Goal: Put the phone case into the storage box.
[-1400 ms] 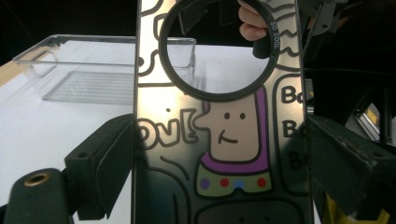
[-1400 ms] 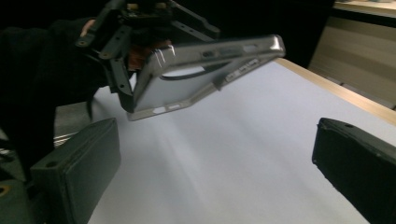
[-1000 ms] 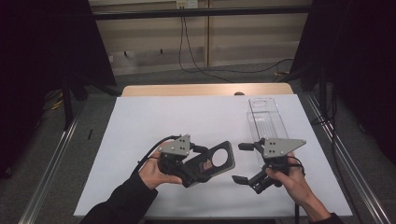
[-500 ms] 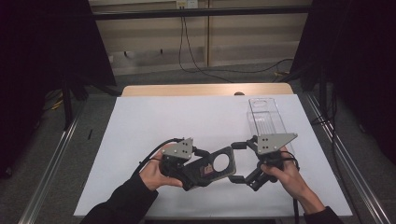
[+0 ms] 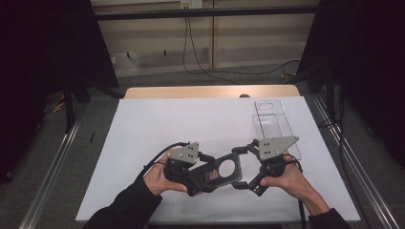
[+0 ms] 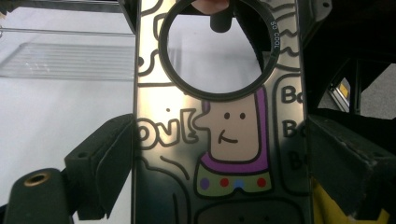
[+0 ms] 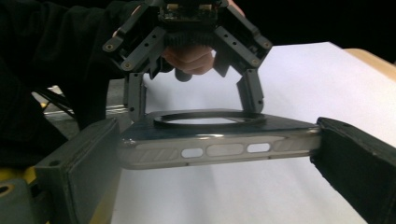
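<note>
Both tongs (image 5: 210, 172) (image 5: 242, 168) pinch a phone case (image 5: 224, 169) over the white table (image 5: 157, 124), dark curtains around.

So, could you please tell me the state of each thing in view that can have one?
Dark phone case printed with a cartoon figure and a ring: held off the table between both claws.
Left claw: shut on the case's long sides.
Right claw: jaws at both ends of the case, apparently touching.
Clear plastic tray: lying flat on the white table, untouched.
</note>
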Motion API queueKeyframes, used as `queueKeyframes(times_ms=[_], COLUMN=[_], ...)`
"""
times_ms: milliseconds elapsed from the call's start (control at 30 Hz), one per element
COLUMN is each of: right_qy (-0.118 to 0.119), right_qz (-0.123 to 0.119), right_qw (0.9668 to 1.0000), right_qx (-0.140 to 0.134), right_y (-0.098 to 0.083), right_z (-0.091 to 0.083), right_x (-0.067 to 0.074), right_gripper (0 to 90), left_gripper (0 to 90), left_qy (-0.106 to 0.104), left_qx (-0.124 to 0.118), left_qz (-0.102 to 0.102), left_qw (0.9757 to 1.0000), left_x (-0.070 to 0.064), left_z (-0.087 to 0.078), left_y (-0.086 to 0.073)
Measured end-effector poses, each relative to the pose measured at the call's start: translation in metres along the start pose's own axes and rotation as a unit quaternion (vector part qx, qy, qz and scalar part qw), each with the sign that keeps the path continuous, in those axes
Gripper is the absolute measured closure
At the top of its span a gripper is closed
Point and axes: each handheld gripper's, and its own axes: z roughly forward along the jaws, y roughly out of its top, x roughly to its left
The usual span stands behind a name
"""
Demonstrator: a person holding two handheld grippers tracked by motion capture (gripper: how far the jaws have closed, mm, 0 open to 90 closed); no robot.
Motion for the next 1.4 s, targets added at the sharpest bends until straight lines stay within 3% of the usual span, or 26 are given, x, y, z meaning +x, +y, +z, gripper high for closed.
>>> queueKeyframes(times_ms=[500,1000,1400], right_qy=[0.026,0.047,0.049], right_qz=[0.006,-0.005,-0.003], right_qw=[0.9994,0.9984,0.9979], right_qx=[0.021,0.03,0.042], right_y=[-0.001,-0.002,-0.002], right_z=[0.009,0.011,0.013], right_x=[-0.003,-0.003,-0.003], right_gripper=[9.6,10.6,11.6], left_gripper=[12.2,12.2,12.2], left_qy=[-0.006,-0.016,-0.019], left_qx=[0.011,0.019,0.025], left_qz=[0.001,0.008,0.009], left_qw=[0.9999,0.9997,0.9995], left_x=[-0.001,-0.003,-0.001], left_z=[0.003,0.005,0.007], left_y=[-0.001,-0.002,-0.005])
